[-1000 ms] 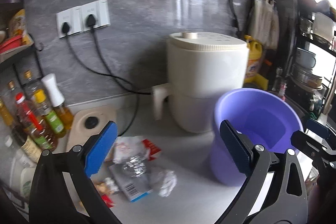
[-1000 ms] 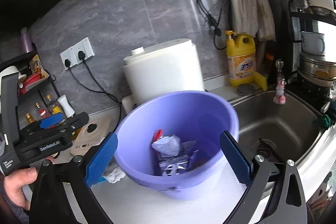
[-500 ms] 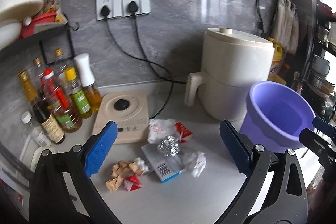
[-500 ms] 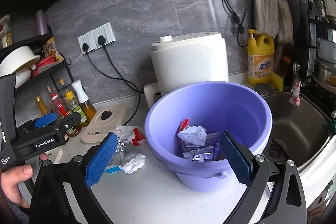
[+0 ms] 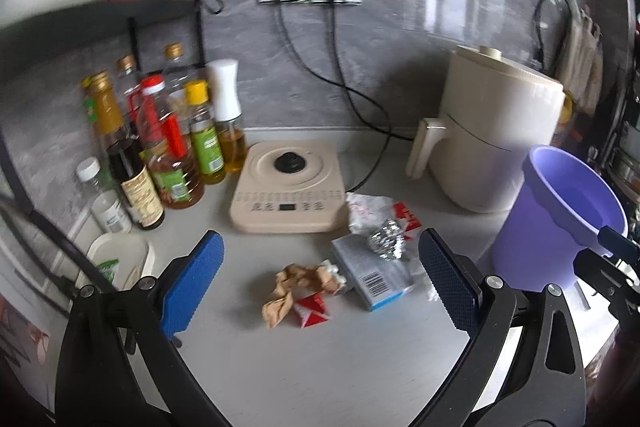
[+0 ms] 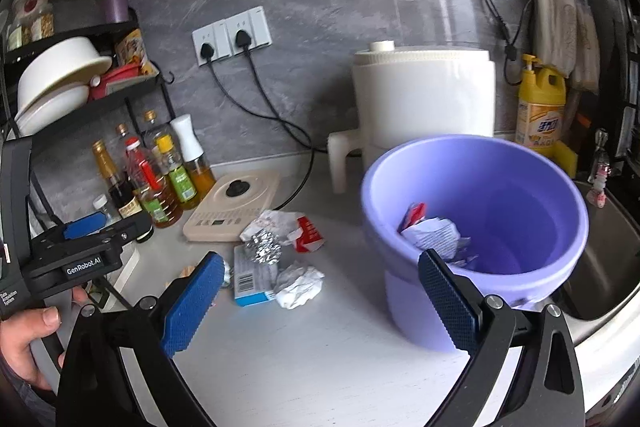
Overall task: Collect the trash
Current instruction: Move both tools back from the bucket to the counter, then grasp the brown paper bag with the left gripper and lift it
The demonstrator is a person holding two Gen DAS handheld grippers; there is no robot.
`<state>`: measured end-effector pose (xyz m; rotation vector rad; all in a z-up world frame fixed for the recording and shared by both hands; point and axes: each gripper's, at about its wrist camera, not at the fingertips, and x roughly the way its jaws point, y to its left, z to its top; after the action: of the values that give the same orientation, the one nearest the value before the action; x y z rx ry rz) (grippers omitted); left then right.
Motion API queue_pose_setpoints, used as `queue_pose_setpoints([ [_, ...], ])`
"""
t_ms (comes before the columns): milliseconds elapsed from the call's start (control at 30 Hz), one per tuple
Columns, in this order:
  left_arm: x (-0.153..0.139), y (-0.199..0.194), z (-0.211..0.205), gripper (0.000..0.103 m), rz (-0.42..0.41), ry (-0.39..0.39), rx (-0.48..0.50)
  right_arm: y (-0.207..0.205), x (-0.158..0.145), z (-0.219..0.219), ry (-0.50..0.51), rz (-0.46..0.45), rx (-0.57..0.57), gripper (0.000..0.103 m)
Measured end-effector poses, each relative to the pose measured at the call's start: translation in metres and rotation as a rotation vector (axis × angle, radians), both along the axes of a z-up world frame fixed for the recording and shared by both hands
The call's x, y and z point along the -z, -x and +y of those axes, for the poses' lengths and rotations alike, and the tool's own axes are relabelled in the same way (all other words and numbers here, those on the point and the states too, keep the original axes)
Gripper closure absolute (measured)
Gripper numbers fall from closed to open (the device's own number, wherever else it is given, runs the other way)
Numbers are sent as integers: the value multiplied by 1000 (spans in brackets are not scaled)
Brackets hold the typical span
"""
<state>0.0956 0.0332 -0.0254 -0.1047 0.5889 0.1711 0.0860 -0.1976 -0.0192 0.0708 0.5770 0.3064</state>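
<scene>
On the bench, lying scattered: foil ball, crumpled brown paper, small box (left of purple bucket). Hovering above, both jaws gaping wide, gripping nothing.

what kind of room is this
Most likely a home kitchen: a sink is set into the counter, oil and sauce bottles stand by the wall, and a cream air fryer is there.
</scene>
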Motion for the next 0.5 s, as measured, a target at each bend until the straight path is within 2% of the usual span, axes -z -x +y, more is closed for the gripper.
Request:
queue_pose_setpoints([
  [300,26,-2,30,8,49,51,-37,0,16,34,36,31,-52,8],
  [500,44,-13,35,22,94,91,-26,-5,25,45,54,54,-68,8],
])
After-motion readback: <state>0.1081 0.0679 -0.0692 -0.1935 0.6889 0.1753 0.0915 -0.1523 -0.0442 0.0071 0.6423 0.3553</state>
